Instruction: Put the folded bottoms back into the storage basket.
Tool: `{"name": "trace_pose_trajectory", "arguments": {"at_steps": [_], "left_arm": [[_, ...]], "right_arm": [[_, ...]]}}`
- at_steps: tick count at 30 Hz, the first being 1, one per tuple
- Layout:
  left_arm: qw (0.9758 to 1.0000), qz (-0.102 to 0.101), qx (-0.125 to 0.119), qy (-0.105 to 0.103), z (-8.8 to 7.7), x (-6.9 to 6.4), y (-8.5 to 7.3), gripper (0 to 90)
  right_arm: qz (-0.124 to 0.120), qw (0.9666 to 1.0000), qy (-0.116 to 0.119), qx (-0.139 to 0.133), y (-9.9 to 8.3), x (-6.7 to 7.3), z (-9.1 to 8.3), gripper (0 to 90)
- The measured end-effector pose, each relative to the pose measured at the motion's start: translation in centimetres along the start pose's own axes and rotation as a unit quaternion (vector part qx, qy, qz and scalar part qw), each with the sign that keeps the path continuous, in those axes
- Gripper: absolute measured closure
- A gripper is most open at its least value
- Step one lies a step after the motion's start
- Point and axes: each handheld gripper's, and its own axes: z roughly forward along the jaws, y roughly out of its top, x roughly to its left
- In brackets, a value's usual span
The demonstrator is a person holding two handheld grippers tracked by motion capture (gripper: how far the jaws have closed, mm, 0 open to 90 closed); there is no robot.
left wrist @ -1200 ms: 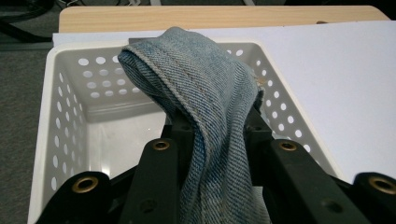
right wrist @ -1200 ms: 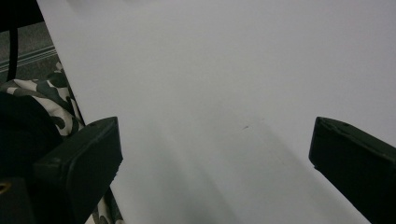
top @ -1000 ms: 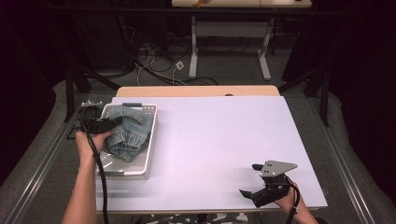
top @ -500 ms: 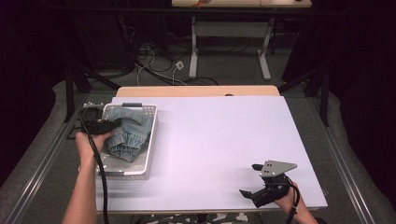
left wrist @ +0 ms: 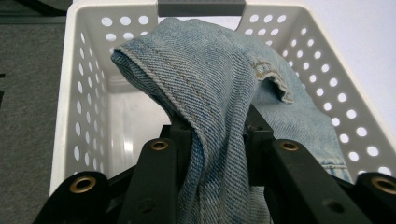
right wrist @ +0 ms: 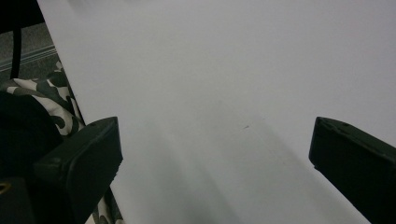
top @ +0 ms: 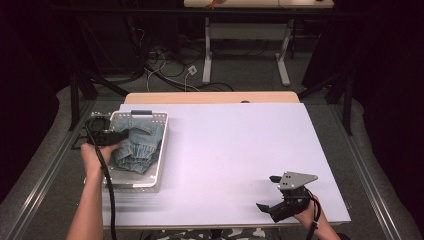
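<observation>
white basket (top: 161, 150), denim garment (top: 136, 147) lengthwise, fold in left claw (left wrist: 217, 128)

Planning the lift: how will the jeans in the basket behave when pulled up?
Probably floppy: the jeans drape in folds over the left gripper. Likely heavy, being thick denim. They may drag on the basket, possibly shifting it.

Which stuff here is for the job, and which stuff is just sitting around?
For the job:
- crumpled blue denim garment
- white plastic basket with holes holding it
- left gripper, clamped on the denim

Just around:
- right gripper, jaws open over the white table top
- cables on the floor beyond the table
</observation>
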Motion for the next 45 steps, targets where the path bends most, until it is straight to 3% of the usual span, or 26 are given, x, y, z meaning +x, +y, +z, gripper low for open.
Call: {"name": "trace_pose_trajectory", "arguments": {"at_steps": [45], "left_arm": [[0.999, -0.004, 0.034, 0.027, 1.4, 0.8, -0.8, 71.1]], "right_arm": [[0.0, 1.0, 0.0, 0.001, 0.0, 0.0, 0.0, 2.5]]}}
